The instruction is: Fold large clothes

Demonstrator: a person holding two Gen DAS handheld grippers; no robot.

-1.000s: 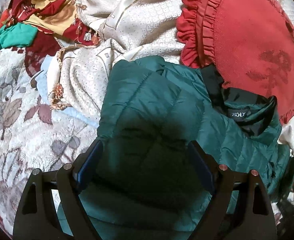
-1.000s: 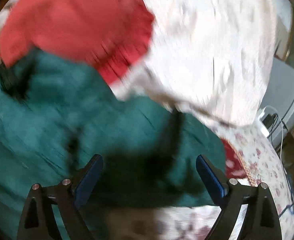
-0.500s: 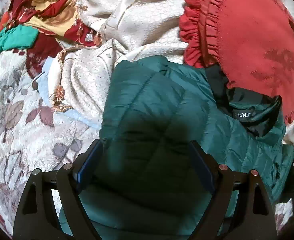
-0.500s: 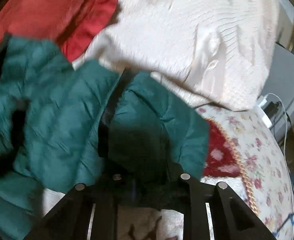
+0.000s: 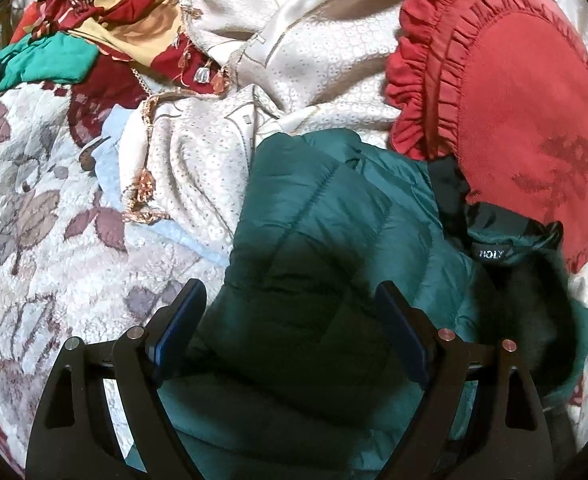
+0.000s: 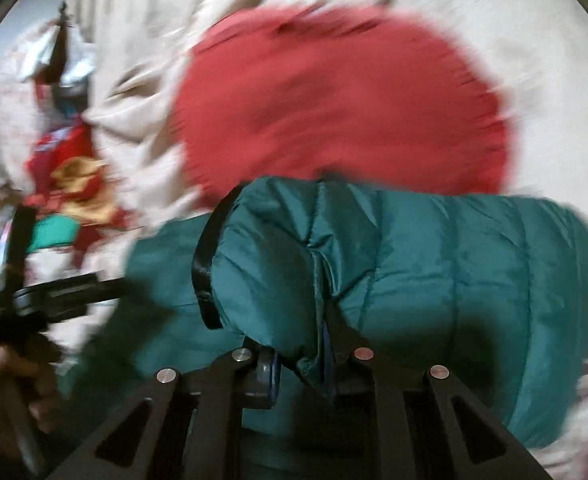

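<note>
Jacket — puffy, light, likely slick — suits hem or cuff grips; right gripper jaws pinch a fold, left gripper jaws wide.

Deep teal-green quilted jacket, stitched in horizontal bands, with black lining at the collar and a black label lettered in white. Red round cushion with a ruffled red edge and a darker red motif on its face. Cream fabric dotted in a small repeating pattern, trimmed with beige lines. White quilted bedspread printed with mauve and grey leaves. Maroon and mustard floral cloth; bright green cloth beside it. Black left gripper with blue pads; black right gripper, blue pads too.
</note>
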